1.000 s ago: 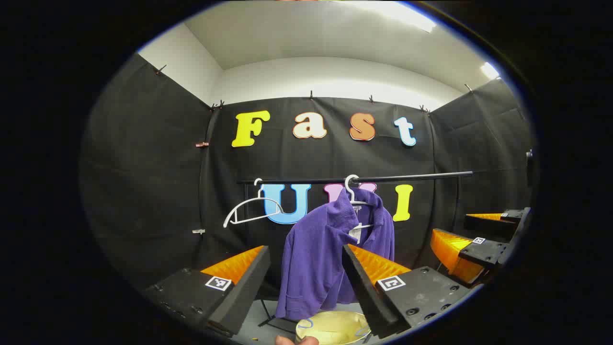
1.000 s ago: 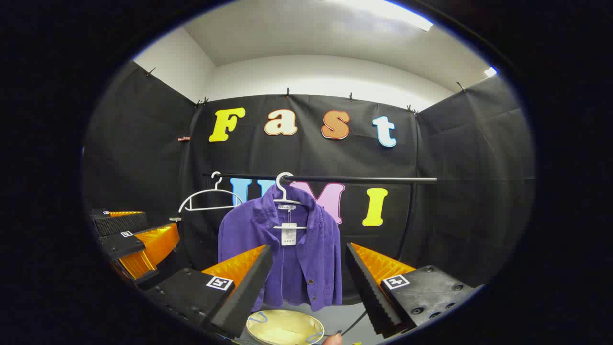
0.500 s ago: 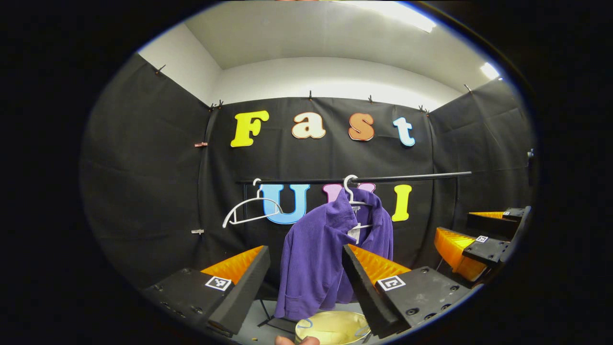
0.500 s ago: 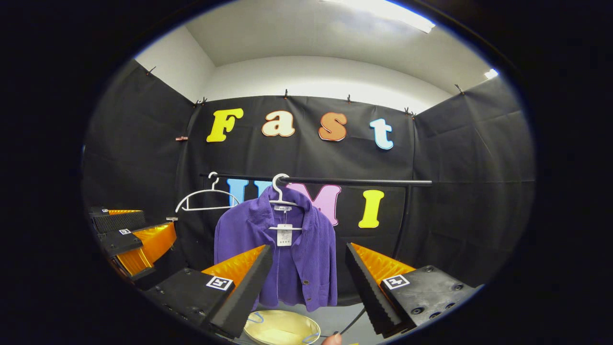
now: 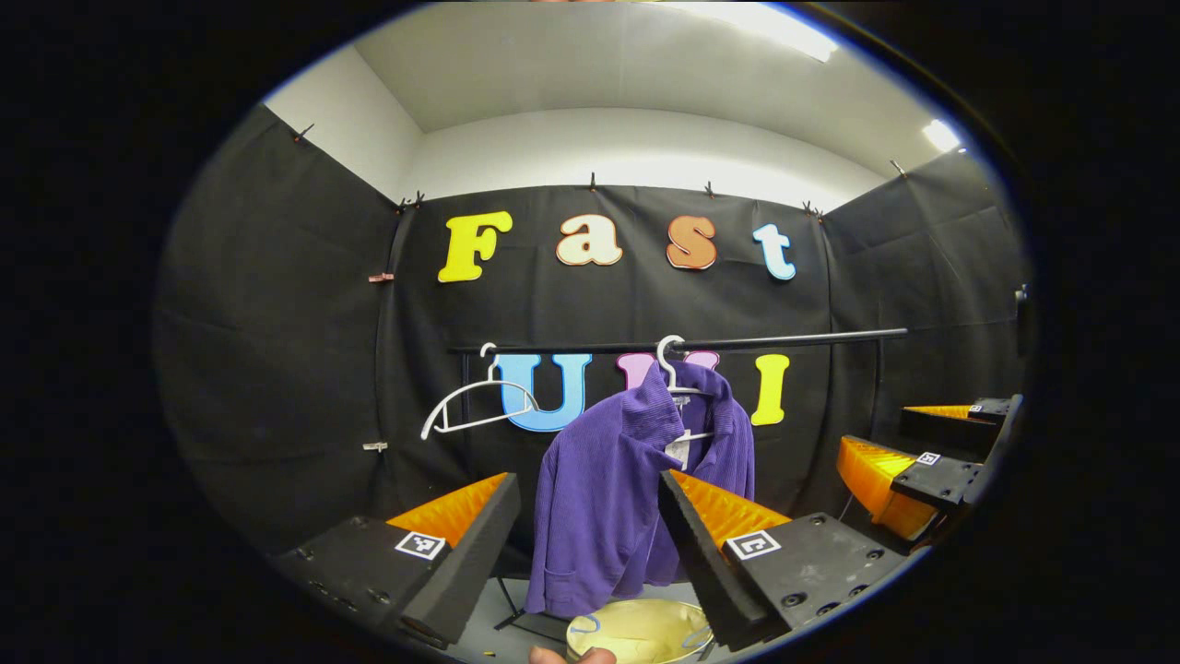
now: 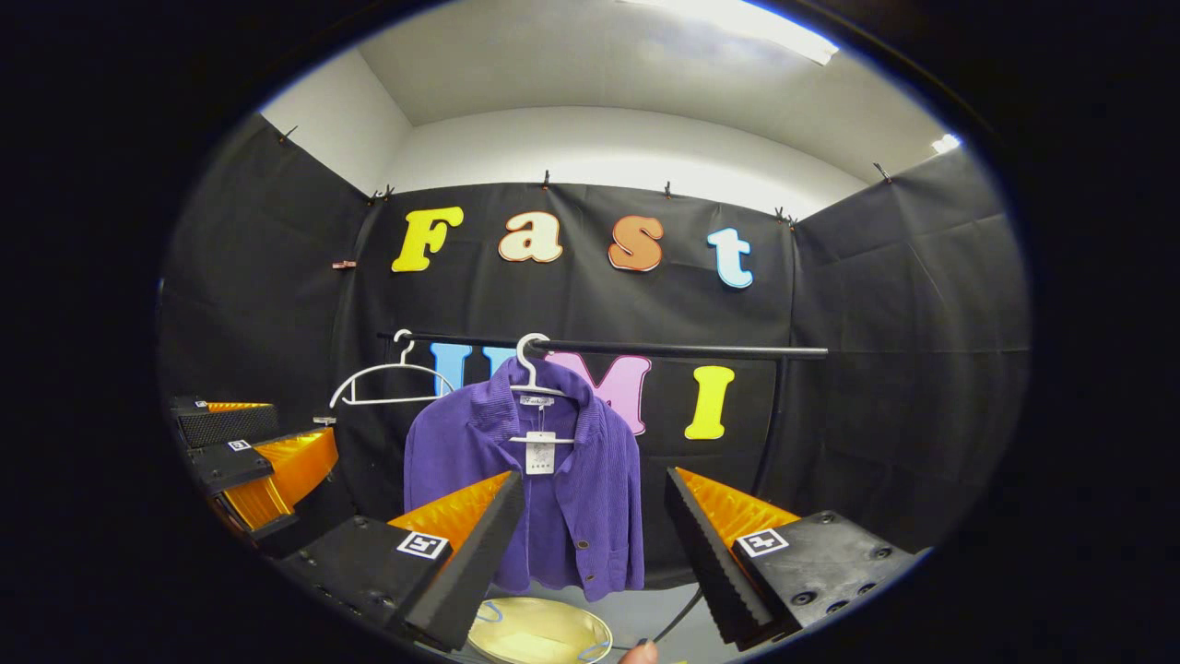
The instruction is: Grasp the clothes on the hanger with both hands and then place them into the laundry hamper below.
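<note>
A purple ribbed jacket point(image 6: 553, 498) hangs on a white hanger point(image 6: 533, 369) above a pale yellow hamper point(image 6: 539, 632).

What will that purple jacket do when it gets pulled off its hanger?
The purple jacket is likely floppy: it drapes in soft folds. The white hanger hooks only loosely over the rail, so it may swing or lift off.

No writing can be made out. A white paper tag point(image 6: 540, 456) hangs at the neck of the purple jacket point(image 6: 553, 498) and a small label point(image 6: 532, 400) sits inside its collar, both too small to read. Square coded markers point(image 6: 423, 545) sit on the gripper fingers, bearing patterns, not words.
</note>
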`<state>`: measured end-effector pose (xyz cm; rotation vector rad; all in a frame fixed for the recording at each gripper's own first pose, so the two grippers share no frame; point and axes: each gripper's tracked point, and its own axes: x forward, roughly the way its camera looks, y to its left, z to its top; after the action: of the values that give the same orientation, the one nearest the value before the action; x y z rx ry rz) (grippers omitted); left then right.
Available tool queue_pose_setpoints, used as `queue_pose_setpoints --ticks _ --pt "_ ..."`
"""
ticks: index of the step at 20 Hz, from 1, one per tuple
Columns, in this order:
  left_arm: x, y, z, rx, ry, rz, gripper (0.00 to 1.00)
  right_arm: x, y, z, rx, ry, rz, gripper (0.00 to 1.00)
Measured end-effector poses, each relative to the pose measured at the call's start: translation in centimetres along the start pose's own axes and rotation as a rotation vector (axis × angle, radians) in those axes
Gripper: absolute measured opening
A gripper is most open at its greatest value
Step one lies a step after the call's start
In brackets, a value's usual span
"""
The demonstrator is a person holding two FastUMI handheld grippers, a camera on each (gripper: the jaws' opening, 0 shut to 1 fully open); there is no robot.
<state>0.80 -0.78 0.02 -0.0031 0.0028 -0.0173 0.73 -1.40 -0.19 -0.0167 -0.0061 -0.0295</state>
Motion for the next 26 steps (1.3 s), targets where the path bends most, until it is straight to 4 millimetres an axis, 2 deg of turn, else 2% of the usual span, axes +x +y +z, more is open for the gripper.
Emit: queue_pose_setpoints --ticks 4,7,10,13,15,19,20,22,25,26 --pt "0.5 -0.6 -0.1 0.004 0.002 -0.007 0.94 0.4 -0.2 -0.5 0.009 0.009 0.001 0.97" --pt "1.4 -1.7 -0.3 0.003 0.003 -0.025 0.94 1.1 -0.6 -0.9 0.009 0.014 0.001 0.97" --pt "2.5 -3.0 -0.5 -0.005 0.001 -0.045 0.94 2.4 -1.6 -1.2 0.001 0.011 -0.002 0.97" --pt "4.5 -4.8 -0.9 -0.014 0.008 -0.066 0.94 4.5 -2.6 -1.9 -0.003 0.012 0.000 0.97" --pt "6.1 -5.9 -1.3 -0.022 0.012 -0.073 0.94 6.0 -3.4 -2.3 0.004 0.013 -0.001 0.97" --pt "10.6 -8.0 -2.6 -0.040 0.025 -0.063 0.94 8.8 -4.7 -3.0 -0.014 -0.010 0.026 0.97" --pt "11.9 -8.3 -3.0 -0.039 0.027 -0.056 0.92 9.4 -4.9 -3.3 -0.018 -0.013 0.035 0.97" --pt "14.4 -9.3 -4.1 -0.044 0.041 -0.049 0.94 11.8 -5.2 -4.6 -0.011 -0.008 0.067 0.97" --pt "17.8 -10.4 -5.8 -0.058 0.063 -0.048 0.92 14.7 -4.9 -6.9 0.038 0.014 0.134 0.97" --pt "18.9 -10.6 -6.3 -0.068 0.071 -0.047 0.94 15.7 -4.9 -7.4 0.051 0.014 0.148 0.97"
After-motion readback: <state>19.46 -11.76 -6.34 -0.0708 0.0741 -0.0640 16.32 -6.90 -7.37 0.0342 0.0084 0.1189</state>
